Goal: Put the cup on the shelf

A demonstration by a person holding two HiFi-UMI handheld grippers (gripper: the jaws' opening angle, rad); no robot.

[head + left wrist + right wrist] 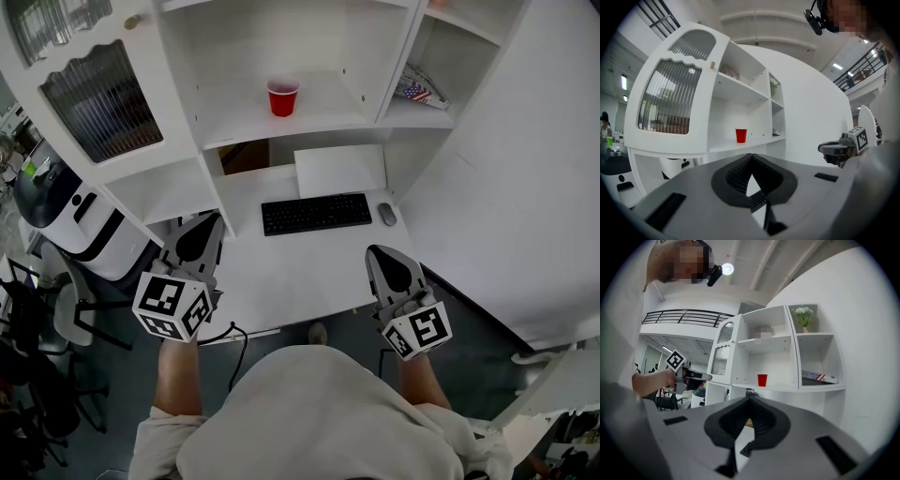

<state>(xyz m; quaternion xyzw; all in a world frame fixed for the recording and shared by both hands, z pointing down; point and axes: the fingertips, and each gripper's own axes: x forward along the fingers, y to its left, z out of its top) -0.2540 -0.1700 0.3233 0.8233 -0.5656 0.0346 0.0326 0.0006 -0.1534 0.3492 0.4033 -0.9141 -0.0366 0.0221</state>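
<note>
White table (281,267) w/ a tall white shelf unit behind it, seen from above. Red cup (282,97) stands upright on the middle shelf (323,112), approx. centre of its compartment, set back from the front edge, touching nothing else. Black keyboard (316,213) and mouse (387,214) lie on the table below. Left claw (208,223) and right claw (378,255) are both held level near the person's body, well apart from the cup. Each has its jaws closed together w/ nothing between them. Task looks done.

Risks, as a guess: cup looks light, prob. thin plastic, so any reach back into the compartment w/ a closed claw could tip it, or nudge it off the front edge onto the keyboard. A bump to the shelf unit or table could also wobble it.
</note>
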